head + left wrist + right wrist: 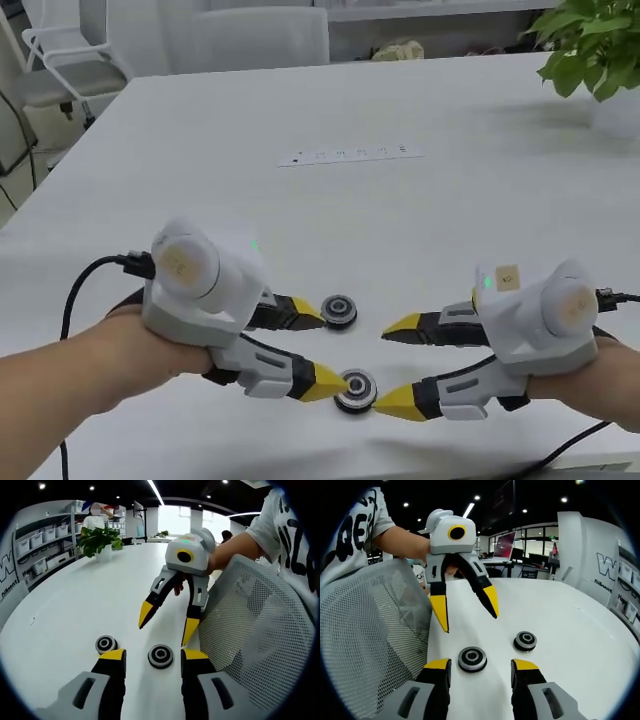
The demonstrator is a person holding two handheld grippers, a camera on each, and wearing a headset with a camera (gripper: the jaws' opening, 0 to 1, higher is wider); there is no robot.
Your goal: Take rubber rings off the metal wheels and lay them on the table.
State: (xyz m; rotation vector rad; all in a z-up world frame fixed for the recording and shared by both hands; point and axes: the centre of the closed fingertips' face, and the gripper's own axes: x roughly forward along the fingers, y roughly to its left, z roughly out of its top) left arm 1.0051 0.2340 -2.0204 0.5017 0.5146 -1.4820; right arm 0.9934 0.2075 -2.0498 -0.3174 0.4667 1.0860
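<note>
Two small metal wheels with black rubber rings lie flat on the white table (pixel 400 110). The near wheel (pixel 355 389) sits between the lower yellow tips of both grippers. The far wheel (pixel 339 310) lies just past the left gripper's upper tip. My left gripper (pixel 320 347) is open and holds nothing. In its own view, the near wheel (pixel 160 656) is between the tips of the left gripper (pixel 153 655), and the far wheel (pixel 106 644) is just outside them. My right gripper (pixel 393 365) faces it, open and holding nothing. In the right gripper view, the near wheel (pixel 472 659) rests between its tips (pixel 481 665), with the far wheel (pixel 525 641) beyond.
A white power strip (pixel 348 155) lies mid-table. A potted plant (pixel 590 45) stands at the far right corner, and chairs (pixel 250 35) stand behind the table. A mesh chair back (pixel 255 630) is close behind the near table edge. Cables trail from both grippers.
</note>
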